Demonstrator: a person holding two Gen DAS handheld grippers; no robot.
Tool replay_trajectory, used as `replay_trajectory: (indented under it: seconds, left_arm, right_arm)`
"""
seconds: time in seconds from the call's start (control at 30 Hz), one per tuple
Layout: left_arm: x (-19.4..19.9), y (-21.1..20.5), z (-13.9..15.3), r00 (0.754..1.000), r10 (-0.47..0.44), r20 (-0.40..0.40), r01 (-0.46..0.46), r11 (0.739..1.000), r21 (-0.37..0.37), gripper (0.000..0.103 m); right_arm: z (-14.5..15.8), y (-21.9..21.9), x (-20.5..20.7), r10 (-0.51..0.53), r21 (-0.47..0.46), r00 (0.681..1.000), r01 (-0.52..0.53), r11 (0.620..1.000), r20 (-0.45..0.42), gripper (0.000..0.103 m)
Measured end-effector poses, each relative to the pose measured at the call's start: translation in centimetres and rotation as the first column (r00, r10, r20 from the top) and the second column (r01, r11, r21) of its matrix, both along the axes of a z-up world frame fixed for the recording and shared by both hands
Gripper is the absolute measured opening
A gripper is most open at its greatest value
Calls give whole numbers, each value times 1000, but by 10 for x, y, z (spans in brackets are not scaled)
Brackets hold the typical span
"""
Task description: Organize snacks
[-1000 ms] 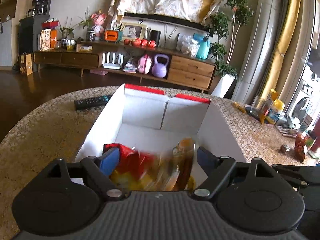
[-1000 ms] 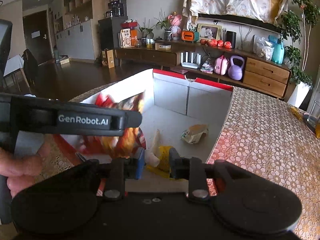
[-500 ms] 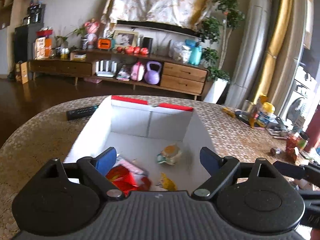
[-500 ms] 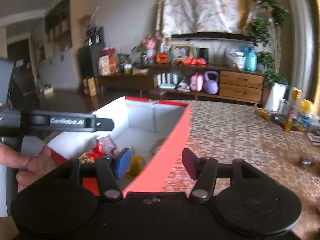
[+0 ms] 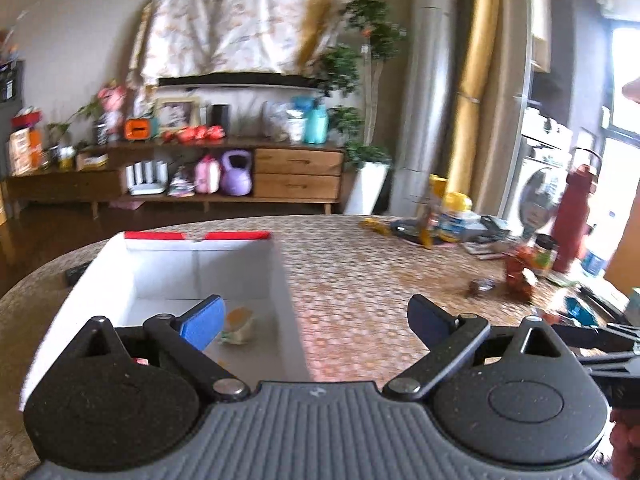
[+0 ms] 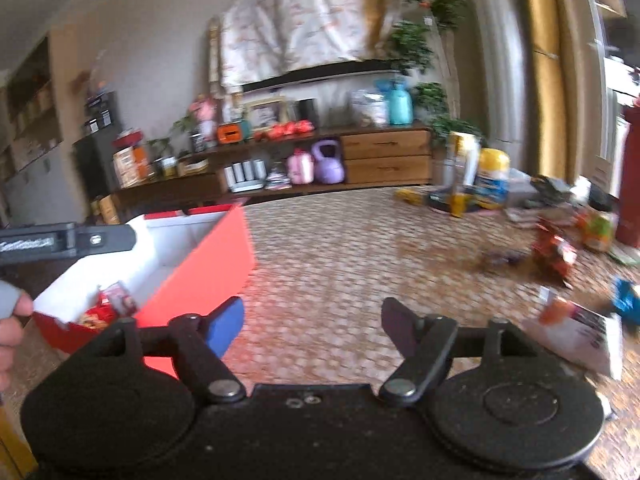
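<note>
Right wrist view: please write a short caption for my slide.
Open right tongs above the patterned table, red box with snacks at left, loose snack packets at right.

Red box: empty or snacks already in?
Not empty. The red box holds a pale packet on its floor in the left wrist view and red packets in the right wrist view.

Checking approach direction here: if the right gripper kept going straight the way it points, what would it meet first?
Probably bare tablecloth: the open right gripper aims between the red box and the scattered snack packets. Depth is unclear.
</note>
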State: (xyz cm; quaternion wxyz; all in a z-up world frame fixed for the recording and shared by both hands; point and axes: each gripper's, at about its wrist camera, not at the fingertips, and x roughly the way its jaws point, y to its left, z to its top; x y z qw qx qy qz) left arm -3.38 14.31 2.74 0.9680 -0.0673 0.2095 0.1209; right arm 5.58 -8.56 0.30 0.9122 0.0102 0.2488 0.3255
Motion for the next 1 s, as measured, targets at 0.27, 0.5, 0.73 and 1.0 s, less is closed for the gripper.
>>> replay_trajectory:
  seconds: [0.27, 0.5, 0.73, 1.0]
  left_arm:
    - [9, -36, -6, 995, -101, -10, 101, 995, 14, 99]
    - [13, -56, -10, 988, -153, -17, 154, 988, 13, 99]
    - [26, -74, -19, 978, -203, -37, 204, 979, 7, 99]
    - [44, -92, -33, 964, -254, -74, 255, 967, -1, 99]
  right_arm:
    - [-10, -35, 5, -101, 9, 995, 101, 995, -15, 89]
    - [-21, -59, 10, -165, 3, 986, 165, 986, -27, 94]
    - [-32, -83, 14, -224, -14, 974, 224, 975, -30, 95]
    - [-56, -107, 30, -289, -93, 957, 286, 954, -19, 97]
